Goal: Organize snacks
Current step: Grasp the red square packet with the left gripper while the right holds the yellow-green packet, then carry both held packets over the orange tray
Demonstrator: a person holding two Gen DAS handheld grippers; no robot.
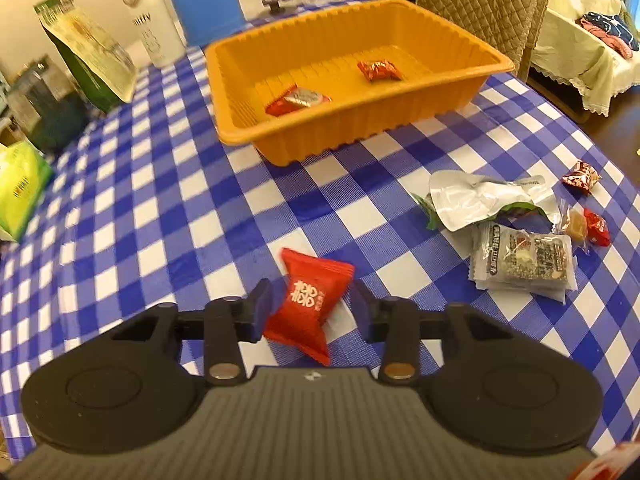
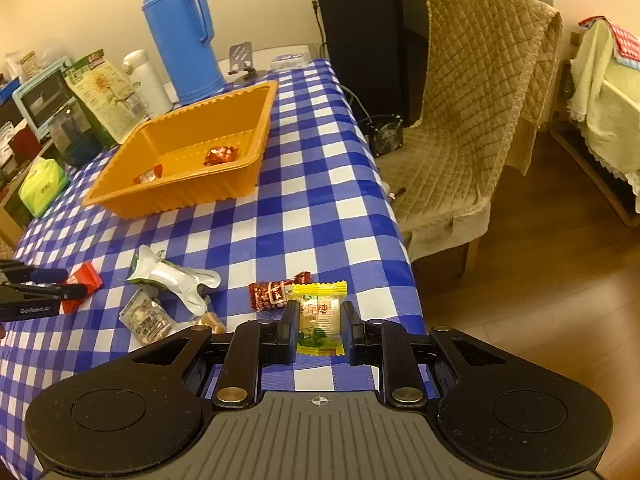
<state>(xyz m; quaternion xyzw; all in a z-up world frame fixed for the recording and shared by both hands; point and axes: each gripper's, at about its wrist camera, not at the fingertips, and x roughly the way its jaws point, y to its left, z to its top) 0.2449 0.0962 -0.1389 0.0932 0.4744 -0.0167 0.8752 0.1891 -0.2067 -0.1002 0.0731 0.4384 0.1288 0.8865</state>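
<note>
A red candy [image 1: 308, 300] lies tilted on the checked cloth between the fingers of my left gripper [image 1: 311, 294]. The left pad touches it and a sliver of cloth shows at the right pad. My right gripper [image 2: 320, 322] is shut on a yellow candy [image 2: 320, 312] near the table's right edge. The orange tray [image 1: 400, 4] stands beyond and holds two red-wrapped candies [image 1: 298, 100] [image 1: 380, 70]. More snacks lie loose on the cloth: a silver pouch [image 1: 480, 200], sesame bar packs [image 1: 524, 260], small red sweets [image 1: 582, 176] and a dark red candy [image 2: 276, 294].
A blue thermos [image 2: 180, 40], a white bottle [image 2: 146, 80], a green bag [image 2: 102, 92] and a green tissue pack [image 2: 42, 186] line the far and left sides of the table. A quilted chair [image 2: 472, 120] stands off the right edge.
</note>
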